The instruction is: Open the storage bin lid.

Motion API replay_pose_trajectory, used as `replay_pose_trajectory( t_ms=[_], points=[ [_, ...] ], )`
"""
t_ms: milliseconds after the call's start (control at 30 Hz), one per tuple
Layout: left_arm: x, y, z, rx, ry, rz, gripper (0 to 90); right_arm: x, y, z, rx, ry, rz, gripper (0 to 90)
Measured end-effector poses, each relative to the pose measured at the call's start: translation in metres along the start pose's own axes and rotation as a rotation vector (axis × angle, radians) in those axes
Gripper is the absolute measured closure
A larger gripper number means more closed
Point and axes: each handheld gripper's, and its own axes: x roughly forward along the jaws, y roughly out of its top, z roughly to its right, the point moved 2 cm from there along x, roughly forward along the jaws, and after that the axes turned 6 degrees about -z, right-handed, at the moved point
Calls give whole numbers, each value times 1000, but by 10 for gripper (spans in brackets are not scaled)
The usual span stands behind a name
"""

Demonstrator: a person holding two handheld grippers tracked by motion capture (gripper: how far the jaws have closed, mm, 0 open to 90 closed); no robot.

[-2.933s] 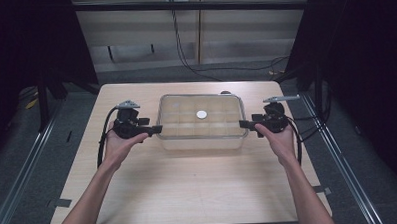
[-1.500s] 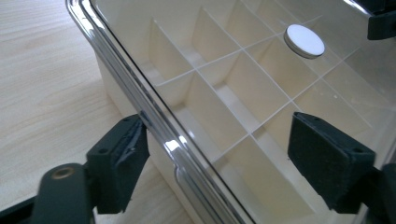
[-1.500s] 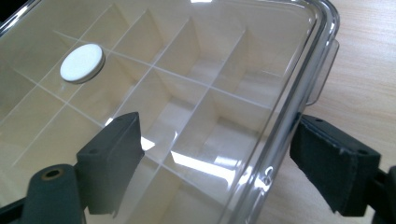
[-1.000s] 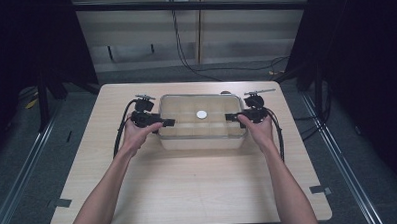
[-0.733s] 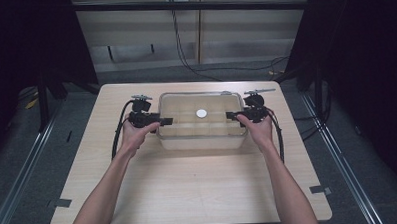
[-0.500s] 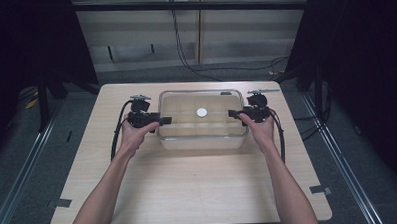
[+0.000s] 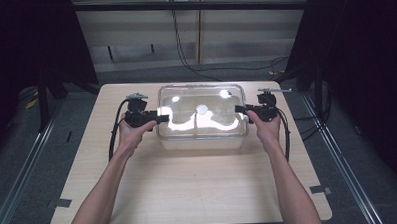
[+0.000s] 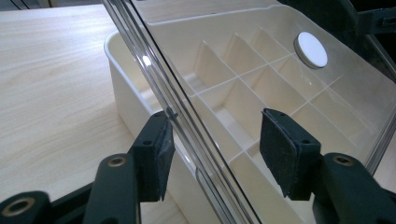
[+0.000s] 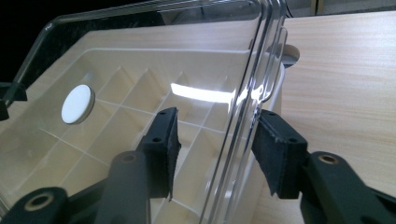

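1. Both claws are part-way closed and gripping nothing yet. The left gripper (image 8: pixel 219 149) and the right gripper (image 9: pixel 217 149) have just been closing, and each has a short-side rim of the clear lid (image 7: pixel 201 99) between its pads. I still see daylight on at least one side of each rim.
2. That lid sits on the cream divided box (image 7: pixel 202 142), in the far half of the table (image 7: pixel 189 192), roughly centred left to right. A white disc (image 7: pixel 202 110) marks its middle.
3. I judge the lid to be light, stiff and slippery: thin hard plastic that would flex or crack if squeezed hard. The raised rim at each short end is the place to pinch, both sides evenly, so it lifts level.
4. The box beneath looks light too, and may ride up with the lid if the fit is snug.
5. The box's far edge lies close to the table's far edge, so there is little room there. The near half of the tabletop is open, as are the strips left and right.
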Motion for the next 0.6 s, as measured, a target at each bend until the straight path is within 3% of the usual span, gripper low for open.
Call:
replay_pose_trajectory(
  t_ms=[267,400,600],
  points=[
    [-8,3,3,-11,5,23,517,-10,2,0,36,33,39,611],
    [-11,3,5,13,21,22,521,-14,4,-1,44,40,57,636],
    [-20,5,6,13,8,56,584,-23,6,-5,31,52,73,663]
  ],
)
